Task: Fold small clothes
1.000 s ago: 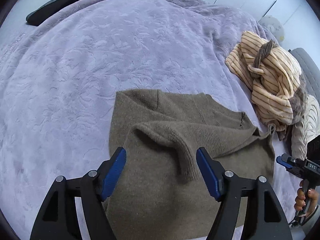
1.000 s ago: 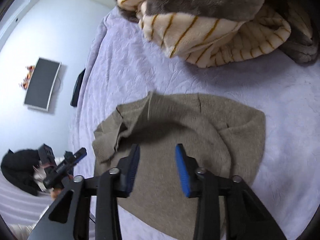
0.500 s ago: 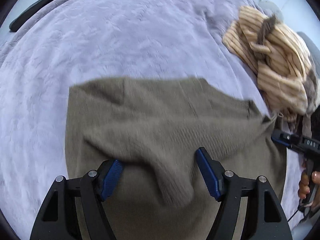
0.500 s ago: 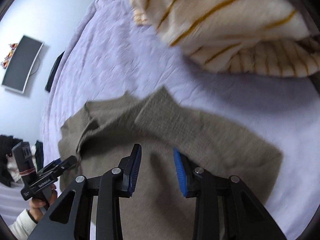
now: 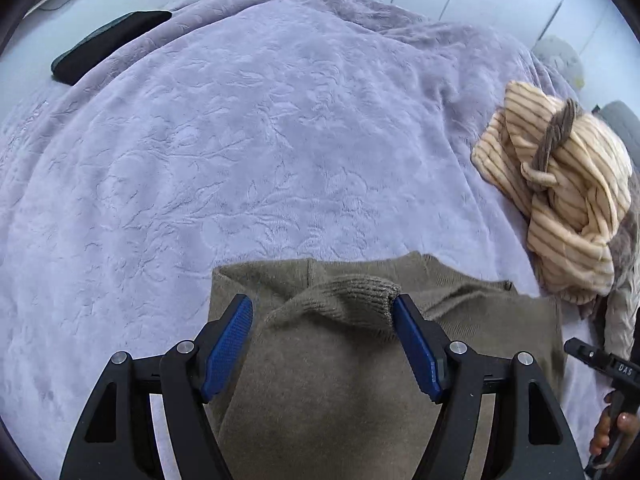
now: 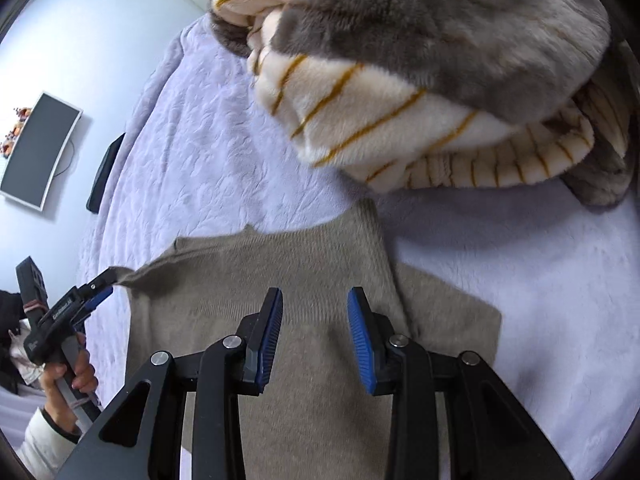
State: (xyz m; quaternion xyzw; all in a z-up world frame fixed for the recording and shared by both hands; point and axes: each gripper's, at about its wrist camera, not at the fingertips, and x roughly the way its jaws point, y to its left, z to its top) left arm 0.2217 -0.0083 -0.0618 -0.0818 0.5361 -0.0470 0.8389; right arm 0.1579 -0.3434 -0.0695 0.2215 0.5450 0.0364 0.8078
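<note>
An olive-brown knitted sweater [image 5: 340, 380] lies on the lilac bedspread [image 5: 240, 152]. In the left wrist view a ribbed cuff [image 5: 360, 300] lies folded across it between the blue pads of my left gripper [image 5: 322, 342], whose jaws stand wide apart around it without pinching. In the right wrist view the sweater [image 6: 248, 276] lies under my right gripper [image 6: 316, 334], whose jaws stand apart with nothing between them. There the left gripper [image 6: 100, 286] shows at the sweater's left corner, touching the cloth.
A heap of cream striped and grey plush clothes [image 5: 560, 200] lies at the bed's right side, close above the sweater in the right wrist view [image 6: 420, 80]. A dark flat object [image 5: 104, 44] lies at the far left bed edge. A wall monitor [image 6: 36, 152] hangs beyond.
The sleeve cuff now lies folded across the sweater's upper part. The left gripper has pulled back and up. The right gripper has shifted and opened a little wider over the sweater's body.
</note>
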